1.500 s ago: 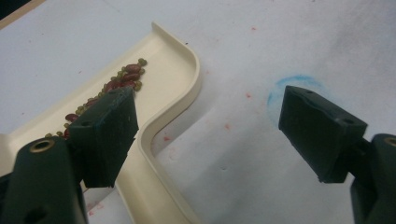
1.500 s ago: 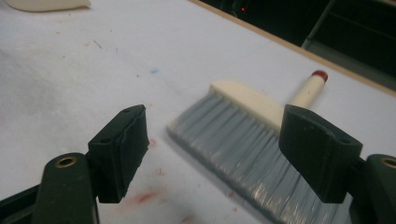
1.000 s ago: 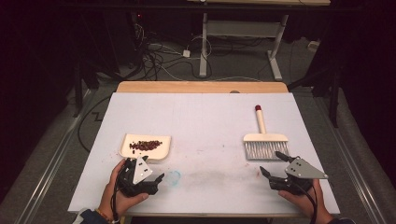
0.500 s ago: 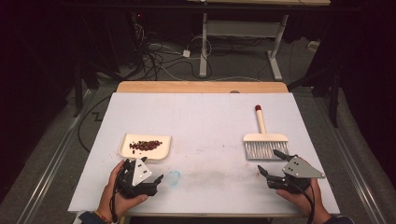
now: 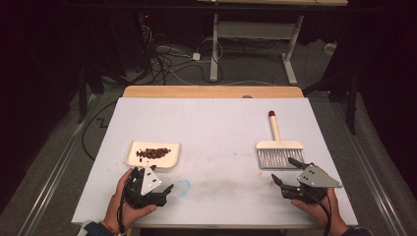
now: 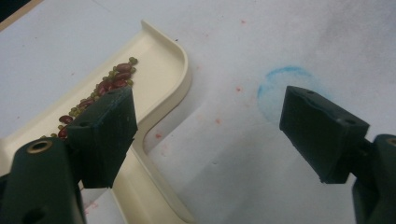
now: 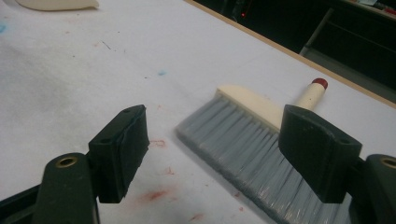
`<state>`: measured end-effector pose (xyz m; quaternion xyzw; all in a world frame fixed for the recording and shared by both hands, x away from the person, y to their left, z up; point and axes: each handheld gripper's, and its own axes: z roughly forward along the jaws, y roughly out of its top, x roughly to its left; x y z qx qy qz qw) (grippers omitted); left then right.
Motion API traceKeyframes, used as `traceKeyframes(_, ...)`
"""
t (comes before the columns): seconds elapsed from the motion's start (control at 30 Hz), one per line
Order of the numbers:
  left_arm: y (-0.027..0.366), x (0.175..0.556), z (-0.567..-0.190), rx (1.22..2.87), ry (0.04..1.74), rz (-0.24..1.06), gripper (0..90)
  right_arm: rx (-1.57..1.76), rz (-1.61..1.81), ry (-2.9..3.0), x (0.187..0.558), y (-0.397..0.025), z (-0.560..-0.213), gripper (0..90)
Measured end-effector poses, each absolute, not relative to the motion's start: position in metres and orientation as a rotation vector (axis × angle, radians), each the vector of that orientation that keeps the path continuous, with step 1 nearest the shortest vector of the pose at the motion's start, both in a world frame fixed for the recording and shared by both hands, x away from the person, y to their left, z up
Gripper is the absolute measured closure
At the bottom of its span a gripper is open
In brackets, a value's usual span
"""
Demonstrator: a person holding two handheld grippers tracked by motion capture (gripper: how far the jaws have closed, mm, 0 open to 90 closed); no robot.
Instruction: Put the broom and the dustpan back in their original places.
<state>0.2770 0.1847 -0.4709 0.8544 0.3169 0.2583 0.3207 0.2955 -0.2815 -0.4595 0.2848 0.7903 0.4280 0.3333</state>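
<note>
Two grippers sat low at the near edge of the table (image 5: pixel 211 123), both with jaws spread and holding nothing. The left gripper (image 5: pixel 162 194) lay just beside the near rim of the cream dustpan (image 5: pixel 169 162), which held a small heap of red and green beans (image 5: pixel 153 153); in the left gripper view one jaw overlapped the dustpan's handle (image 6: pixel 140 186) while the other stood over bare table near a blue smudge (image 6: pixel 280 88). The right gripper (image 5: pixel 287 174) pointed at the brush (image 5: pixel 279 147), which lay flat with its grey bristles (image 7: pixel 243 135) toward the person and its red-tipped handle pointing away. In my judgement the step in hand was taking up both tools: the right gripper ought to pass over the bristles and close on the cream back or the handle, since bristles would splay and slip; the left ought to close squarely on the dustpan's handle and lift level, lest the beans spill. Both hands rested near the table's surface, wrists low.
</note>
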Motion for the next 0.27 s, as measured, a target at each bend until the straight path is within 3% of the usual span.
traceKeyframes(0.27, 0.1830, 0.2785, -0.4701, 2.244, 0.826, 0.674, 18.9, 0.734, 1.143, 2.061, 0.2945, -0.2840, -0.4583, 24.4)
